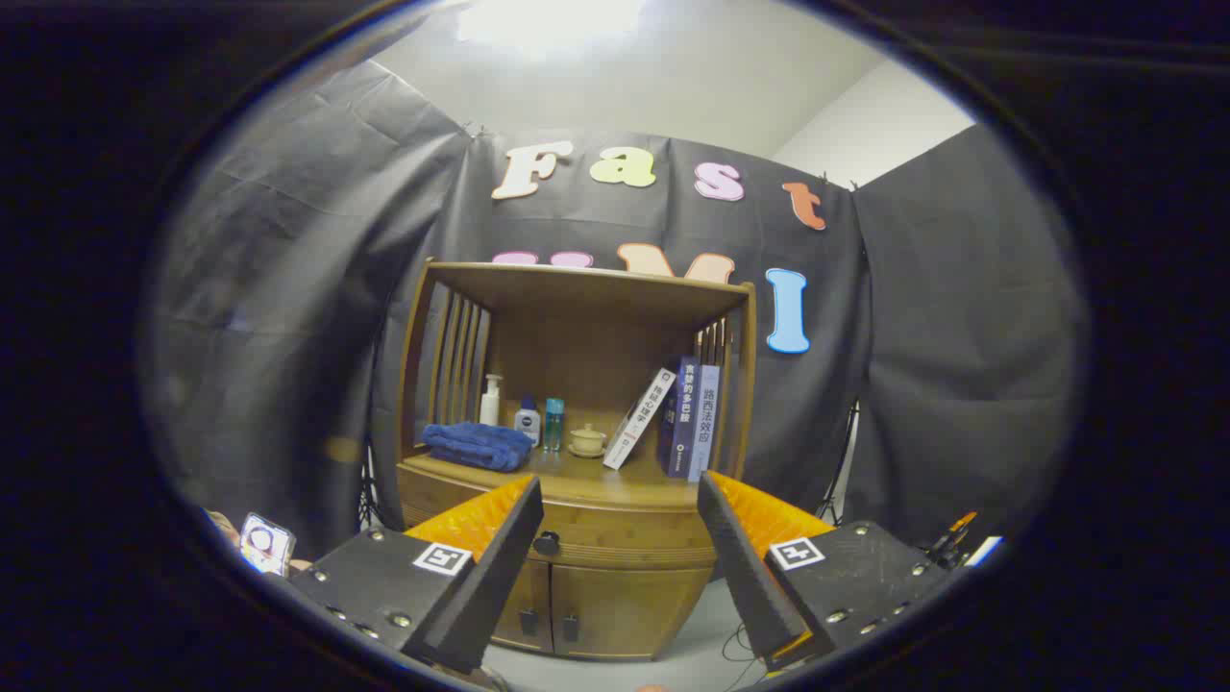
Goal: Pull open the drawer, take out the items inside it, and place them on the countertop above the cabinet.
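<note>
The gripper [620,538] is hanging wide open with nothing between its fingers [490,567], and it is touching nothing. Each finger is showing a flat black inner face, an orange ribbed back and a black block with a square printed marker on top.

Beyond the fingers, a wooden cabinet [586,452] is standing against the dark cloth wall. Its drawer [605,538] is sitting shut just below the countertop [615,485], a small dark knob [546,543] showing in the gap between the fingertips. Two smooth doors [601,601] are sitting closed underneath.

On the countertop, going left to right, a soft blue towel [478,445] is lying folded, a white pump bottle [491,400] is standing behind it, then a small white-and-blue bottle [527,419], a clear teal bottle [553,423], a pale lidded cup [587,441] on a saucer, one white book [639,419] leaning rightward, and two upright books [691,415]. Slatted side panels are framing the shelf space.
</note>
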Tool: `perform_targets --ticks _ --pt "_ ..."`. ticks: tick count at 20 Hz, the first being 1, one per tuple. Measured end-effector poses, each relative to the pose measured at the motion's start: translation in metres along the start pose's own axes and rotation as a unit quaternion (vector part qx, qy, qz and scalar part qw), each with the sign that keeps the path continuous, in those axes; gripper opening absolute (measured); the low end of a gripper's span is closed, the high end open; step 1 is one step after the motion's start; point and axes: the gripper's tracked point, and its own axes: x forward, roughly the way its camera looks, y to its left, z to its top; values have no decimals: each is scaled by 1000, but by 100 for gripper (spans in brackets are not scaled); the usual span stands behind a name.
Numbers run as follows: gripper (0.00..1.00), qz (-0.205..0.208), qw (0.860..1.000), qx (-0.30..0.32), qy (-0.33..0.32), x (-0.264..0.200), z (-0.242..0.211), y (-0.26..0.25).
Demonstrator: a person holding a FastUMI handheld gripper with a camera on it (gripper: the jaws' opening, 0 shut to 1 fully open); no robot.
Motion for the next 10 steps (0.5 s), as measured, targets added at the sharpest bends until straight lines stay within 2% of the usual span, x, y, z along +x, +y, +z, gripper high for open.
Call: perform_targets --ticks 10 --pt "97 -11 1000 -5 -3 -13 2 -10"
